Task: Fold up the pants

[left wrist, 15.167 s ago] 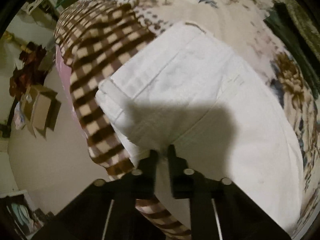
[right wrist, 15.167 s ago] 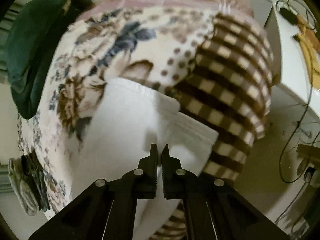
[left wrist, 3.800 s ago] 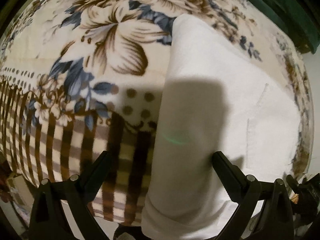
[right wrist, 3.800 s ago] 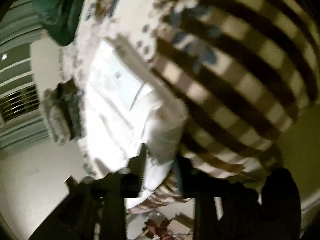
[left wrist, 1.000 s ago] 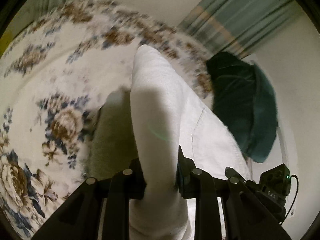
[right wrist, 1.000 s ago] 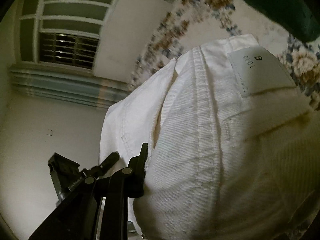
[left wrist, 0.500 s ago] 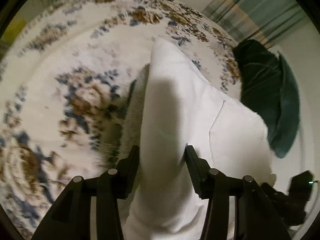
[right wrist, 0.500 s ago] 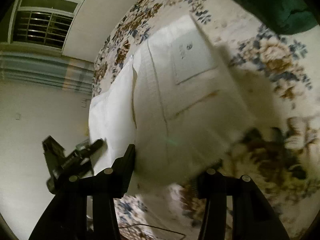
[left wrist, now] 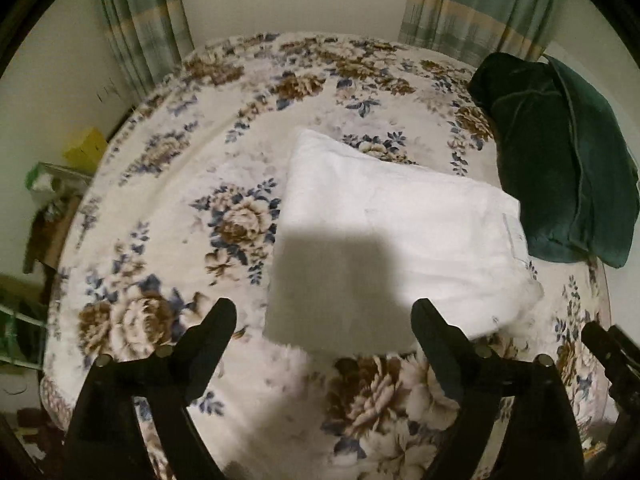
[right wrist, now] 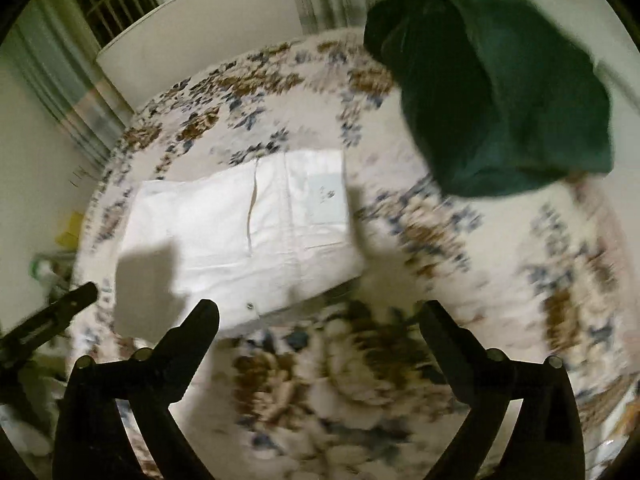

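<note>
The white pants [left wrist: 384,232] lie folded in a soft, limp rectangle on the floral bed [left wrist: 160,240], best pinched at the thick near edge, while the left gripper [left wrist: 324,320] and right gripper [right wrist: 320,322] are opening, both empty.

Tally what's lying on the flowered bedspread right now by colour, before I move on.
White: 1, the folded pants, lying flat
Dark green: 1, the cushion, beside the pants
Total: 2

Both rest on the bedspread. Neither the left gripper nor the right gripper holds anything; their jaws are opening.
</note>
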A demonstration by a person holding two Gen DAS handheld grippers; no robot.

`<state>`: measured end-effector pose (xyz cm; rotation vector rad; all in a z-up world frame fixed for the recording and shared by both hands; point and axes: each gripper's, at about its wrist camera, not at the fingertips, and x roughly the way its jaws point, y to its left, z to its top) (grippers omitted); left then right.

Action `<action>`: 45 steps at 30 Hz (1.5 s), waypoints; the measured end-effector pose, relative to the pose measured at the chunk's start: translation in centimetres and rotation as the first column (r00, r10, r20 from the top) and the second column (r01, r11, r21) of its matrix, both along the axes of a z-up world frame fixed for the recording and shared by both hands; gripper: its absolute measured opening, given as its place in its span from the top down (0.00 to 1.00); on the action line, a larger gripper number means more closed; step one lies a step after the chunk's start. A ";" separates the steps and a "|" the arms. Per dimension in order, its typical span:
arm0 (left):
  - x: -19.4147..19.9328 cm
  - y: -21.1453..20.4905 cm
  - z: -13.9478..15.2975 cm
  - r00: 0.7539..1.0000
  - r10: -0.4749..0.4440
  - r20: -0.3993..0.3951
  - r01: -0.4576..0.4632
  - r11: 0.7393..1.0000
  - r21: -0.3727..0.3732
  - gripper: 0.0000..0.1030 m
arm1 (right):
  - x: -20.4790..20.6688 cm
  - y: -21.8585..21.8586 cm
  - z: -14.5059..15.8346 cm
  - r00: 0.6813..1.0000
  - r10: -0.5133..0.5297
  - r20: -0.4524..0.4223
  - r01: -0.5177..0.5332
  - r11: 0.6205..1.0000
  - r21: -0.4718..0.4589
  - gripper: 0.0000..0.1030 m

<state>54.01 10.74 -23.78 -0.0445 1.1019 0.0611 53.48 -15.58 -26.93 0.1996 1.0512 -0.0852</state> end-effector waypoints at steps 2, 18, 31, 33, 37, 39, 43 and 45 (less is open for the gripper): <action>-1.5 -0.8 1.4 1.000 0.000 0.028 0.000 1.000 0.006 0.04 | -1.9 0.0 2.2 0.999 0.003 0.033 -0.001 0.999 -0.053 0.00; -18.1 -6.6 14.8 0.962 0.009 0.273 -0.028 0.997 0.065 0.04 | -20.1 -2.7 19.1 0.957 0.074 0.282 -0.046 0.994 -0.103 0.00; -32.0 -8.8 23.5 0.915 -0.002 0.404 -0.031 0.997 0.076 0.04 | -37.1 -3.7 31.2 0.890 0.150 0.431 -0.111 0.987 -0.114 0.00; -33.3 -8.8 24.5 0.907 -0.003 0.421 -0.037 0.995 0.088 0.04 | -39.0 -3.8 32.6 0.883 0.148 0.446 -0.109 0.988 -0.111 0.00; -35.3 -8.6 25.9 0.891 -0.029 0.454 -0.026 0.993 0.114 0.04 | -42.3 -3.4 35.0 0.867 0.139 0.479 -0.090 0.988 -0.123 0.00; -36.0 -8.4 26.3 0.889 -0.027 0.457 -0.030 0.993 0.117 0.04 | -43.2 -3.1 35.5 0.867 0.136 0.480 -0.090 0.989 -0.117 0.00; -36.9 -8.0 26.4 0.886 -0.021 0.463 -0.031 0.994 0.105 0.04 | -44.1 -2.8 35.9 0.867 0.128 0.482 -0.083 0.990 -0.112 0.00; -37.2 -7.5 26.4 0.890 -0.018 0.456 -0.025 0.996 0.089 0.02 | -44.7 -2.8 36.1 0.870 0.119 0.479 -0.077 0.991 -0.106 0.00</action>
